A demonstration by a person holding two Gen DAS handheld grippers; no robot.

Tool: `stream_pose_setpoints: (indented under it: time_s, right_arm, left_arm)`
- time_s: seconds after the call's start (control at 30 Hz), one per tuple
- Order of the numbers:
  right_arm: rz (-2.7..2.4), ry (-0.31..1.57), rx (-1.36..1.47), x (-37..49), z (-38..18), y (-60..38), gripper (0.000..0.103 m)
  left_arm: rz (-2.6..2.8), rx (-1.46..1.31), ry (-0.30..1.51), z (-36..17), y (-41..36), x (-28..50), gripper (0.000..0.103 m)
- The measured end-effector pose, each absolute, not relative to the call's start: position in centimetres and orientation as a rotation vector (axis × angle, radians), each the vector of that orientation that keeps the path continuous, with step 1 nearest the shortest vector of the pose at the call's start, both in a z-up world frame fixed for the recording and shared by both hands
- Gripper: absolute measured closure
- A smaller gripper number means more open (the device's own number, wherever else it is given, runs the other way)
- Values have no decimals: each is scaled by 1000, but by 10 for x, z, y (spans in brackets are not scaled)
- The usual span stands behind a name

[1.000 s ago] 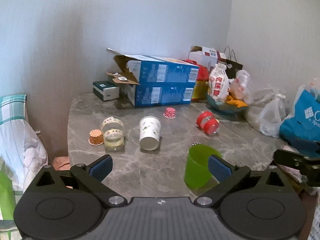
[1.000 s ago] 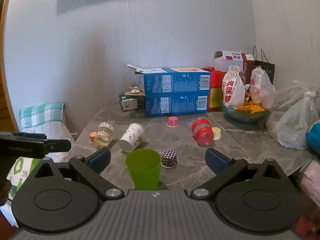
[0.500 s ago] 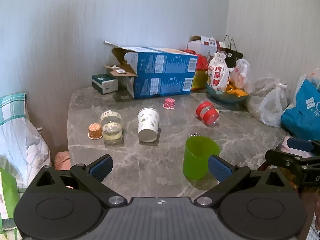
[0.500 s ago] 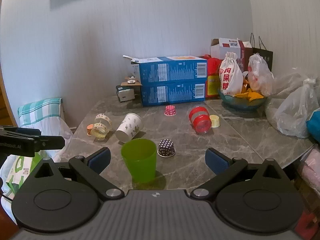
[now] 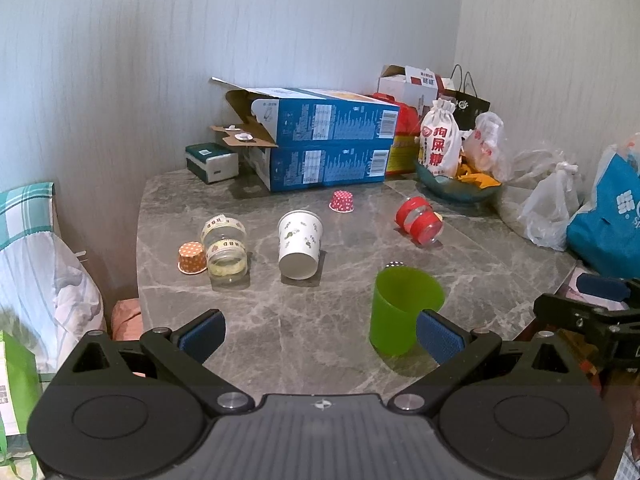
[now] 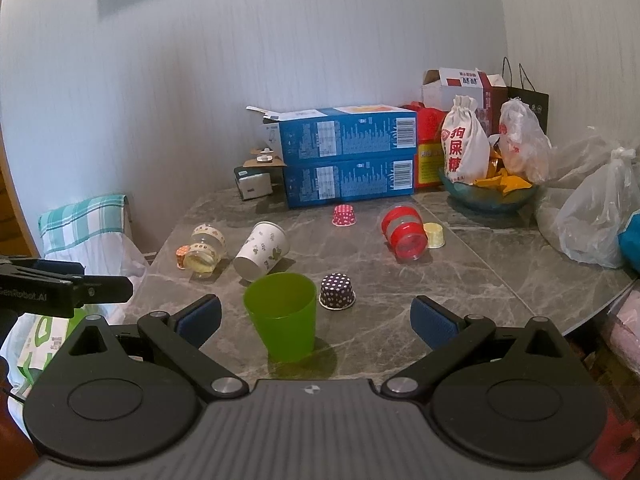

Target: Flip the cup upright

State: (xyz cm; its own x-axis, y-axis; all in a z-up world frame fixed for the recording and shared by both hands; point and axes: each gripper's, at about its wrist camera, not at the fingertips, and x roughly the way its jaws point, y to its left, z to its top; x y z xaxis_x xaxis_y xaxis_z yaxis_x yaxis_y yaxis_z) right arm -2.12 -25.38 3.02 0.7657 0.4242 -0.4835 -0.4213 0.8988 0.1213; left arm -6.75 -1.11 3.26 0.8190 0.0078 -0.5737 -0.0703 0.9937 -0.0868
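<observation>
Translucent green plastic cup point(image 6: 282, 322) stands upright on grey marble bench point(image 6: 460, 280), untouched; both hand-held grippers point(image 5: 320, 330) point(image 6: 316, 318), jaws spread and empty, have backed away, so the flip appears complete

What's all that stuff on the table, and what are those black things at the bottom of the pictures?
Green plastic cup: one, upright, table's near edge.
White paper cup with leaf print: one, on its side, mid-table.
Clear glass jar: one, on its side, left.
Red-lidded jar: one, on its side, right of centre.
Small paper cupcake liners: four; purple dotted, pink dotted, yellow, orange.
Blue cardboard boxes: two, stacked at the back.
Teal bowl: one, back right, holding bags.
Grey marble table: one.
Left tongs: black, blue pads, open.
Right tongs: same, open.
</observation>
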Motion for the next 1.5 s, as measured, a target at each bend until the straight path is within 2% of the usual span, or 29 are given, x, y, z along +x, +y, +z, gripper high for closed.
stream_pose_setpoints:
  time_s: [1.5]
  right_arm:
    - [470,535,26,-17,26,-256,1]
  left_arm:
    - [51,-106,644,24,-5,-53,1]
